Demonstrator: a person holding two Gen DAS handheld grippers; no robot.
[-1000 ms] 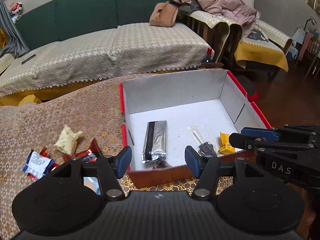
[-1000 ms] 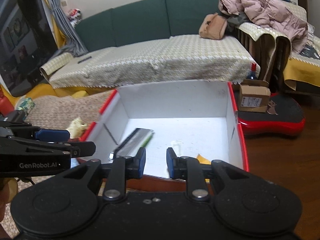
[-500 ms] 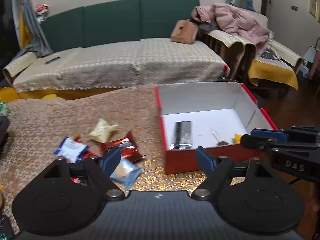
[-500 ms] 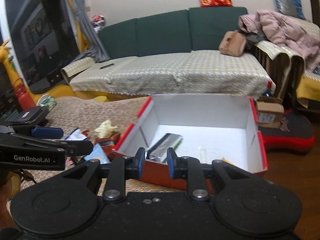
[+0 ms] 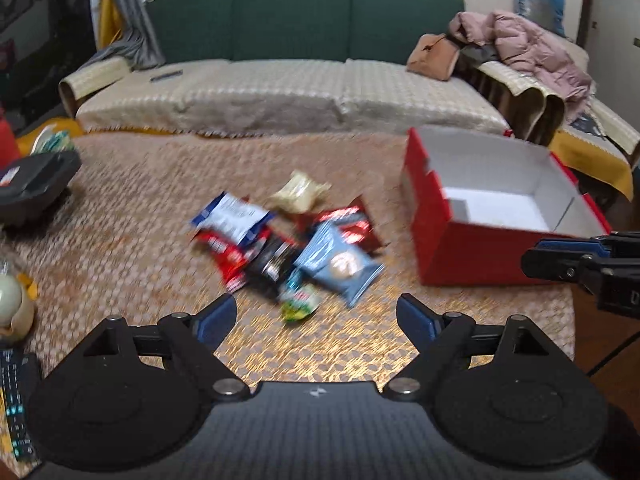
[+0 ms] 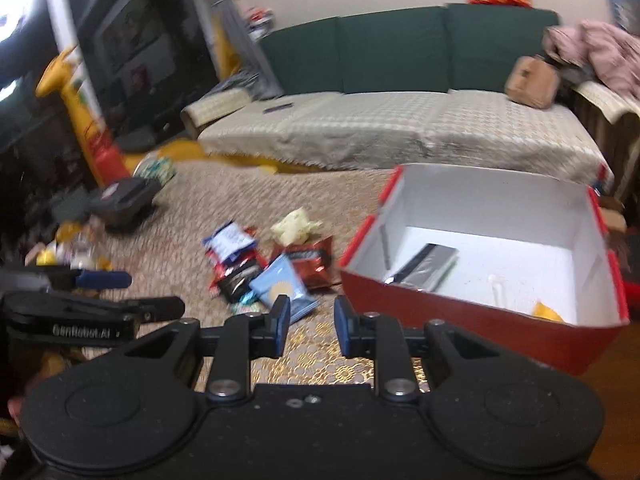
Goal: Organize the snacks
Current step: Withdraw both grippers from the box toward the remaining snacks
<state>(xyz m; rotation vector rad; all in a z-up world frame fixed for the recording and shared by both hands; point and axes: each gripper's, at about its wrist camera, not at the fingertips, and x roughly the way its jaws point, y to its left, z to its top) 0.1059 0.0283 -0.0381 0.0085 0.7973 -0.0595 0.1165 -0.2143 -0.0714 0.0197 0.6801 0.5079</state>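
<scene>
At the bottom of the left wrist view the left gripper (image 5: 316, 314) has its jaws wide apart and holds nothing; it points at the snack pile (image 5: 292, 240) in the middle of the frame. In the right wrist view the right gripper (image 6: 308, 320) sits low in the centre with only a narrow gap between its jaws, also holding nothing. Just beyond the left gripper lies a small green packet (image 5: 299, 303), then a light blue packet (image 5: 340, 262), a black one (image 5: 272, 260), red ones (image 5: 224, 254), a blue-white one (image 5: 234, 218) and a pale yellow one (image 5: 300, 192) farther back, all on the patterned table cloth (image 5: 140, 208). To the right of the pile stands the red box (image 6: 460, 320). Inside it the right view shows a silver packet (image 6: 428, 266), a clear small thing (image 6: 498, 288) and a yellow one (image 6: 546, 311). So the task seems partly done: about three snacks are in the box, and most of them are left on the table. Behind, at the top, is the green sofa (image 5: 304, 20).
</scene>
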